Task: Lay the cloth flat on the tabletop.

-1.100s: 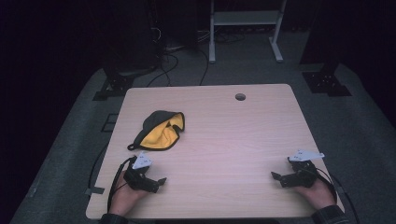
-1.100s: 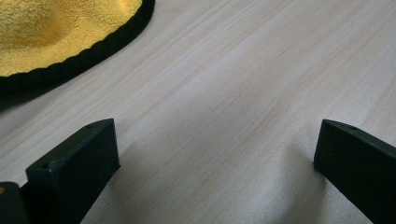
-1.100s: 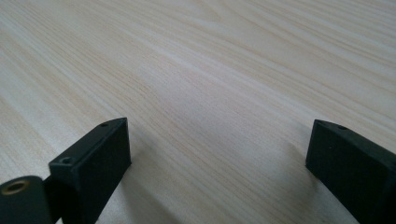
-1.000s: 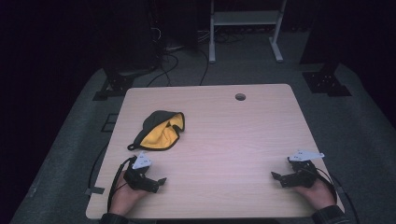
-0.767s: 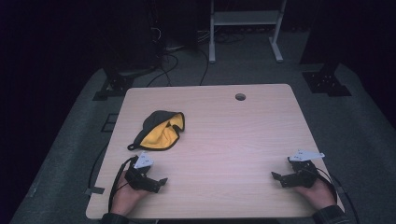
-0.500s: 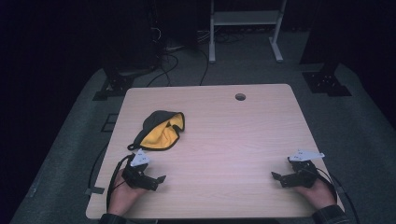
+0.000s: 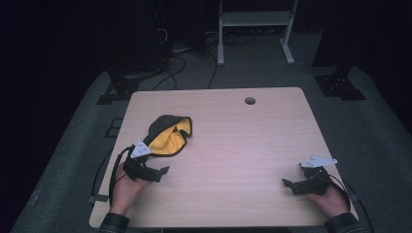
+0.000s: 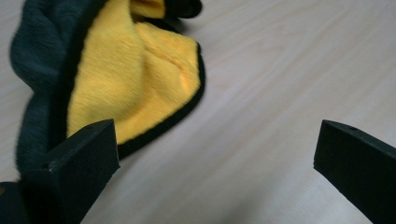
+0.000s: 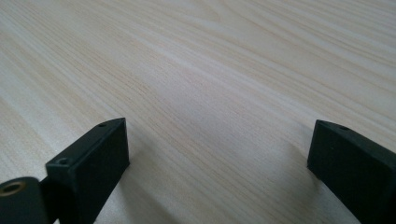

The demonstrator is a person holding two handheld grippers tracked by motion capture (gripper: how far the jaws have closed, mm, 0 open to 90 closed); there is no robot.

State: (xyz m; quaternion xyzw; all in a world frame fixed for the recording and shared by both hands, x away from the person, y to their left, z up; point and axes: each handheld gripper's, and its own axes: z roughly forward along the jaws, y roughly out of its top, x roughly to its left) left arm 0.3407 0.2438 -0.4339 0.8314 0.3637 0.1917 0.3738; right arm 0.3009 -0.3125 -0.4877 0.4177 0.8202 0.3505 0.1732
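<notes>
Left gripper (image 7: 156, 171), fingers spread wide and empty, sits just beside the near edge of a crumpled dark cloth (image 7: 167, 136) with yellow lining, lying on the left half of the worktop (image 7: 243, 141). Right gripper (image 7: 291, 185), fingers equally wide, rests near the right front corner.

Cloth (image 8: 135, 79): soft pile fabric, fuzzy and matt, yellow fleece-like face with a darker grey knit-looking back and a black stitched edge. Table (image 9: 224, 70): pale wood-grain top, smooth, fine streaked grain, slight satin sheen; a round dark grommet hole (image 7: 250, 101) near the far edge. Left gripper (image 8: 215, 182): jaws of matt black plastic, flat-faced, faintly grainy. Right gripper (image 9: 219, 172): same matt black plastic, small holes in the jaw tops, a brass-coloured metal fitting at the base. Floor (image 7: 374, 145): grey, carpet-like, rough.
</notes>
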